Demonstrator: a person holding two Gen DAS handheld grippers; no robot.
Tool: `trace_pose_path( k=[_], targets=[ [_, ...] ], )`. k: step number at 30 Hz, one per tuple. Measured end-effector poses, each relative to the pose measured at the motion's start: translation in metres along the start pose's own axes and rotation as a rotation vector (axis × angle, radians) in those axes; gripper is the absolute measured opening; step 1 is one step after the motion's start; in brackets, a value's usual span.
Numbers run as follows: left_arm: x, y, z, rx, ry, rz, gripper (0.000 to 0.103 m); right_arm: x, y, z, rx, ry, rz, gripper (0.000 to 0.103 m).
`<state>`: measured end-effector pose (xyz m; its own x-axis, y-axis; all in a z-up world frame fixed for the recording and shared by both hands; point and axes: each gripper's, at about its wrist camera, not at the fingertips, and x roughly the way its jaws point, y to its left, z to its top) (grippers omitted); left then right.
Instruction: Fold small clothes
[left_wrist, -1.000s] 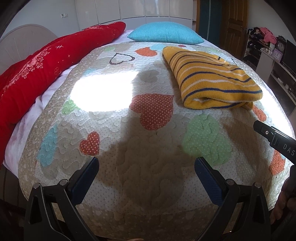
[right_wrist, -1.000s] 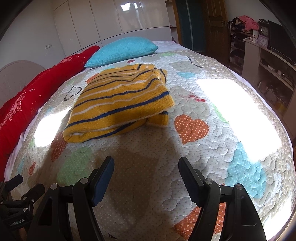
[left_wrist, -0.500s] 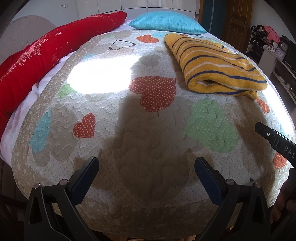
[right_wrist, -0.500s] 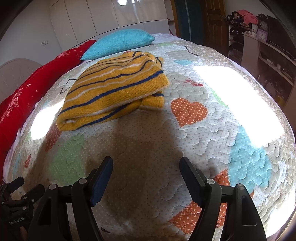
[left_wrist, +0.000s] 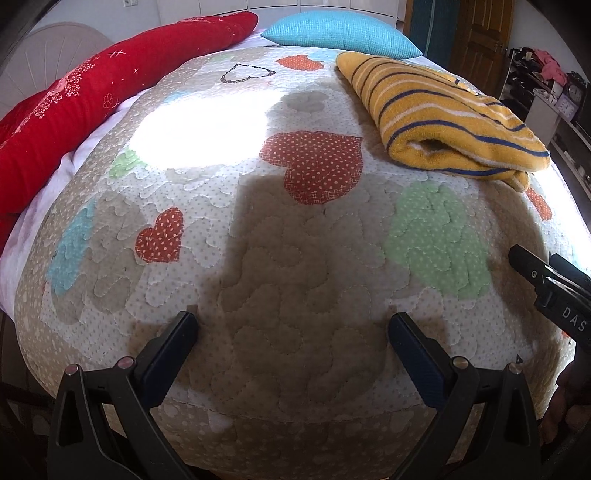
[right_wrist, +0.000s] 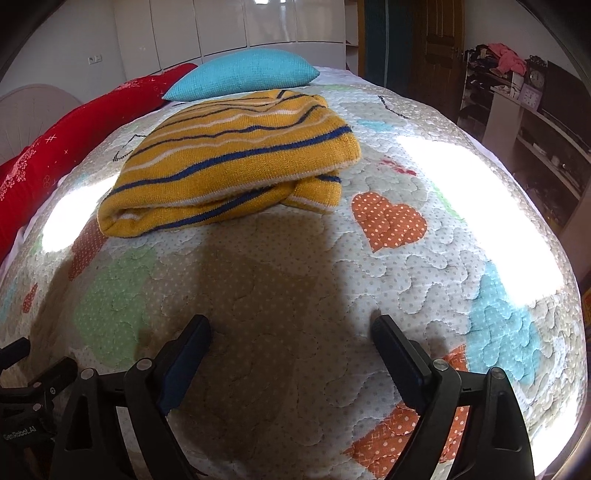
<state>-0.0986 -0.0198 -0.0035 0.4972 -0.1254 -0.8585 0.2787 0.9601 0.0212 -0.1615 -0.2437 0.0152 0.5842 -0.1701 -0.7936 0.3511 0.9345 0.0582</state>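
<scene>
Folded sweater (right_wrist: 236, 162) cut by no edge in right view only, clock (right_wrist: 530, 99) blurred, left gripper (left_wrist: 291, 332) and right gripper (right_wrist: 291, 328) wide open, empty

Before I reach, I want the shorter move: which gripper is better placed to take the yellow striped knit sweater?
Right. The right gripper is open and faces the yellow striped knit sweater nearly head-on; for the left gripper, it lies off to the right.

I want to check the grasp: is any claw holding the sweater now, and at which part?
Nothing is held. The left claw and right claw are open above the quilt, short of the folded sweater.
</scene>
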Motion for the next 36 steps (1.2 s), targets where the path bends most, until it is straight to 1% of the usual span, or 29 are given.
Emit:
trace_pose_path(
  k=[5,9,16,18,21,26,36],
  targets=[
    [0.0002,-0.0004,-0.0013,0.004,-0.001,0.005,0.103,0.0031,0.0020,0.0012,-0.013,0.001,-0.024,0.098],
    [-0.0002,-0.0014,-0.0030,0.004,-0.017,0.011,0.103,0.0061,0.0023,0.0006,-0.018,-0.004,-0.039,0.102],
    [-0.0008,-0.0027,-0.0025,0.015,-0.008,0.020,0.103,0.0066,0.0002,-0.0019,0.013,-0.029,-0.025,0.103],
    [-0.0013,-0.0034,-0.0029,0.015,-0.010,0.025,0.103,0.0069,-0.0008,-0.0020,0.023,-0.024,-0.020,0.103],
    [-0.0014,-0.0043,-0.0032,0.017,-0.014,0.031,0.103,0.0076,-0.0009,-0.0012,0.015,-0.012,-0.016,0.103],
    [-0.0025,-0.0043,-0.0050,0.009,-0.022,0.033,0.103,0.0100,0.0039,-0.0008,-0.007,-0.010,-0.040,0.103],
    [-0.0018,-0.0061,-0.0032,0.008,-0.001,0.045,0.103,0.0090,0.0062,-0.0051,-0.007,-0.042,-0.042,0.103]
  ],
)
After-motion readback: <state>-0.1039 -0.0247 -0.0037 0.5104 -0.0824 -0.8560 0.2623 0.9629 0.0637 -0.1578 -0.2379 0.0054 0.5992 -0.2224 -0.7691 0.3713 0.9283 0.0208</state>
